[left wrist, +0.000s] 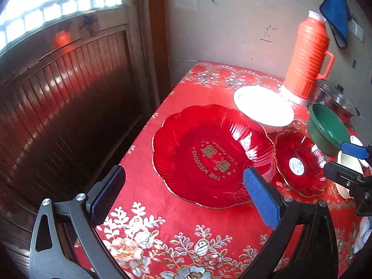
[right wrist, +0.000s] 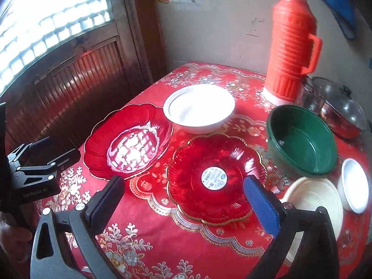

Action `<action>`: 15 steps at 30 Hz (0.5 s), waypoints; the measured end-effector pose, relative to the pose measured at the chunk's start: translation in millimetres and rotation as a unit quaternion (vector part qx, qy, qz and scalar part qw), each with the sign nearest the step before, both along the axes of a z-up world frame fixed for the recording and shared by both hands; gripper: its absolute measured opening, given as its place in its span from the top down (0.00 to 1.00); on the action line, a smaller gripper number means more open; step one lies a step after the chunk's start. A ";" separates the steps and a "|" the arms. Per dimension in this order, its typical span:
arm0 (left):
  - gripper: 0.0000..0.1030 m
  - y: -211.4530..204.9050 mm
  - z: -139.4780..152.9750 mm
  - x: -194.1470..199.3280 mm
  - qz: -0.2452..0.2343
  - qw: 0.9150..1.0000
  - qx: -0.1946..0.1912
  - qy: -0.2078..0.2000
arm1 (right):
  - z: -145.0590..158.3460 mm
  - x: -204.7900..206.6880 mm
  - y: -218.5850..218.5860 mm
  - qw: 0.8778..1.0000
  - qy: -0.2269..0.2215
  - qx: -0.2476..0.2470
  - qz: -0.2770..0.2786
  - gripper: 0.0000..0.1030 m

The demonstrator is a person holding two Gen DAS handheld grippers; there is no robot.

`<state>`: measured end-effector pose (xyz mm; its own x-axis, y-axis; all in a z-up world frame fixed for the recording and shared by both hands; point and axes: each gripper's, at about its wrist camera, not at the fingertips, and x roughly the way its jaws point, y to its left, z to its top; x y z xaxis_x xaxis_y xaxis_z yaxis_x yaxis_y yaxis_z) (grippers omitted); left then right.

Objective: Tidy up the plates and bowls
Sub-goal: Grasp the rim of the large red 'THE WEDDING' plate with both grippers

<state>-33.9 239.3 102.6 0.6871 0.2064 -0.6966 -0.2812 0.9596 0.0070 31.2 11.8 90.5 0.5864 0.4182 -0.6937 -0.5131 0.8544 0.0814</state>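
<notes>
Two pairs of tongs hang over the desk (left wrist: 148, 200), and we hold nothing in either. Our left tongs (left wrist: 183, 193) stand wide apart at the bottom of the left wrist view, with the large red plate (left wrist: 209, 155) lying just beyond them at mid-frame. Our right tongs (right wrist: 183, 197) are likewise spread at the bottom of the right wrist view, with the small red plate (right wrist: 216, 179) flat on the cloth between and beyond the two fingers. Above it in that frame sits the white bowl (right wrist: 200, 109), just beside the large red plate's rim. At the right we see the green bowl (right wrist: 302, 141), below it a cream ribbed plate (right wrist: 318, 200) and a small white bowl (right wrist: 353, 186) near the right edge. An orange thermos (right wrist: 290, 46) stands upright at the upper right, with a lidded pot (right wrist: 341, 109) beside it.
</notes>
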 end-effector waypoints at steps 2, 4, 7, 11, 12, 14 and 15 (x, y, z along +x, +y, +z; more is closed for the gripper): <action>0.01 9.8 -3.2 4.8 0.009 1.000 -0.007 0.000 | -4.9 10.7 17.7 1.000 0.005 -0.010 0.014 0.02; 0.01 16.0 -6.9 12.1 0.016 1.000 -0.011 0.003 | -10.1 21.6 32.5 1.000 0.014 -0.018 0.022 0.02; 0.01 26.5 -14.5 26.2 0.018 0.999 -0.022 0.016 | -17.2 39.1 50.8 0.999 0.030 -0.023 0.029 0.06; 0.01 38.9 -25.1 42.9 0.018 0.998 -0.047 0.033 | -25.8 64.0 68.2 0.997 0.057 -0.032 0.034 0.11; 0.01 40.2 -27.4 45.4 0.021 0.998 -0.049 0.034 | -28.9 70.3 71.8 0.997 0.063 -0.038 0.034 0.12; 0.01 41.6 -31.1 51.4 0.025 0.998 -0.044 0.041 | -32.2 78.6 77.5 0.996 0.068 -0.047 0.035 0.16; 0.01 40.9 -32.4 55.2 0.023 0.998 -0.041 0.046 | -33.8 82.2 79.4 0.996 0.072 -0.049 0.036 0.21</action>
<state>21.3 280.2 70.2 0.6113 0.1759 -0.7716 -0.3272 0.9439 -0.0440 113.4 91.2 56.8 0.4488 0.3813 -0.8082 -0.5618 0.8237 0.0766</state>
